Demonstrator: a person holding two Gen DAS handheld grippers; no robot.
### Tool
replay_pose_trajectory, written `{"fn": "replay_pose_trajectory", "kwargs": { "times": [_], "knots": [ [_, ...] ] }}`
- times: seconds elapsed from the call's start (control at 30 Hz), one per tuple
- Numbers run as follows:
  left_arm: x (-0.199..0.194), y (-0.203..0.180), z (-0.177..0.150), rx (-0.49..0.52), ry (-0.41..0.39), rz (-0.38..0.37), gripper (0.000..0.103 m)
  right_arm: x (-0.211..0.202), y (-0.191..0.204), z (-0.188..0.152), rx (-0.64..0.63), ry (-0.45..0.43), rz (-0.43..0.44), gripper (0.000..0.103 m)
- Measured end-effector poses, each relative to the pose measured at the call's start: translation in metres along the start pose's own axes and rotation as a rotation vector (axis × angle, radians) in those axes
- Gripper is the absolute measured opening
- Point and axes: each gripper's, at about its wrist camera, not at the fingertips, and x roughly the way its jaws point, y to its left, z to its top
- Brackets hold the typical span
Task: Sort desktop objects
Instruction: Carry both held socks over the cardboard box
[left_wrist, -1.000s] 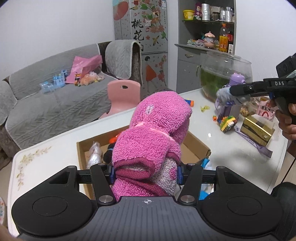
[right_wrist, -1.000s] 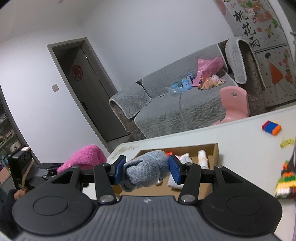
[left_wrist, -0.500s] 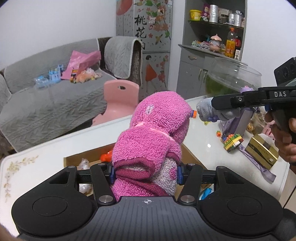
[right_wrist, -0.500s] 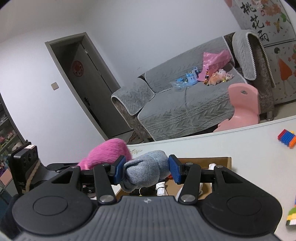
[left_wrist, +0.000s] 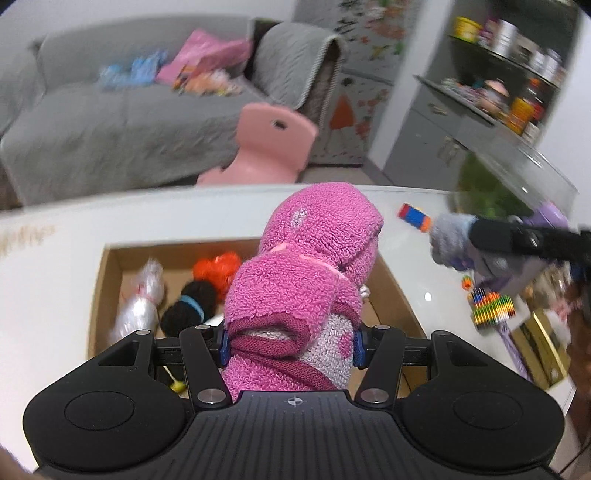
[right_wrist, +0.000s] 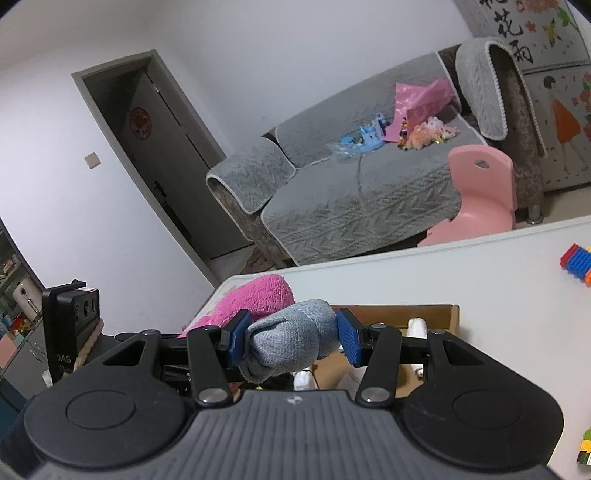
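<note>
My left gripper (left_wrist: 290, 345) is shut on a fluffy pink sock bundle (left_wrist: 306, 273) and hangs over an open cardboard box (left_wrist: 110, 258) on the white table (left_wrist: 166, 214). A white wrapped item (left_wrist: 142, 299), a black yarn ball (left_wrist: 190, 306) and an orange piece (left_wrist: 216, 264) lie inside the box. My right gripper (right_wrist: 291, 341) is shut on a rolled grey sock (right_wrist: 288, 347) just short of the box's rim (right_wrist: 399, 312). The left wrist view shows that grey sock (left_wrist: 450, 236) to the right of the box. The pink bundle (right_wrist: 255, 299) sits beyond it in the right wrist view.
Colour block pieces (left_wrist: 413, 218), a rainbow block stack (left_wrist: 491, 306) and a gold box (left_wrist: 543, 347) lie on the table right of the cardboard box. A glass fish bowl (left_wrist: 517, 184) stands at the far right. A pink chair (left_wrist: 273, 144) and grey sofa (left_wrist: 110, 122) are behind the table.
The left gripper has tipped downward and moved over the box with the pink bundle. The right gripper has carried the grey sock closer to the box. Both grips are unchanged.
</note>
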Motion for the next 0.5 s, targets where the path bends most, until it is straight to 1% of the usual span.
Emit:
{"fn": "replay_pose_trajectory", "kwargs": {
  "times": [0.1,0.27,0.33,0.43,0.5],
  "knots": [
    [0.011,0.007,-0.002,-0.064,0.028,0.007,0.061,0.006,-0.004,-0.003,0.010,0.015,-0.010,0.047],
    [0.028,0.005,-0.007,-0.119,0.058,0.000,0.061,0.014,-0.010,-0.008,0.017,0.035,-0.034,0.047],
    [0.036,0.007,-0.010,-0.155,0.076,0.009,0.061,0.018,-0.012,-0.010,0.017,0.046,-0.044,0.047],
    [0.048,0.008,-0.011,-0.213,0.101,-0.006,0.061,0.021,-0.015,-0.015,0.019,0.058,-0.049,0.047],
    [0.055,0.009,-0.014,-0.232,0.110,0.007,0.061,0.022,-0.018,-0.017,0.023,0.064,-0.050,0.047]
  ]
}}
